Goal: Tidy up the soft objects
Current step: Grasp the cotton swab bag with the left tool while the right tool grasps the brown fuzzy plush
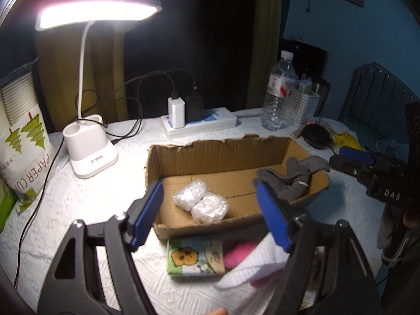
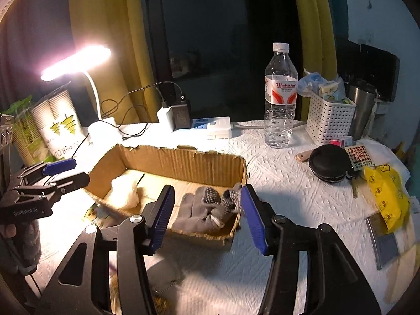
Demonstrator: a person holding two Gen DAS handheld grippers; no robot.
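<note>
An open cardboard box (image 1: 220, 155) lies on the white table. Inside it are a bubble-wrap bundle (image 1: 200, 203) and a grey glove (image 1: 294, 177); the glove also shows in the right wrist view (image 2: 207, 210), with the bundle (image 2: 126, 191) and the box (image 2: 183, 160). My left gripper (image 1: 210, 215) is open and empty above the box's near wall. In front of the box lie a cartoon-print pack (image 1: 195, 258), a pink soft item (image 1: 240, 256) and a white cloth (image 1: 252, 270). My right gripper (image 2: 207, 218) is open and empty over the glove; it shows at the right in the left wrist view (image 1: 349, 157).
A lit desk lamp (image 1: 89, 155), a power strip with chargers (image 1: 199, 123), a water bottle (image 2: 279, 97), a white basket (image 2: 328, 120), a black round case (image 2: 329, 164), a yellow bag (image 2: 386, 197) and a paper-cup pack (image 1: 21, 147) stand around the box.
</note>
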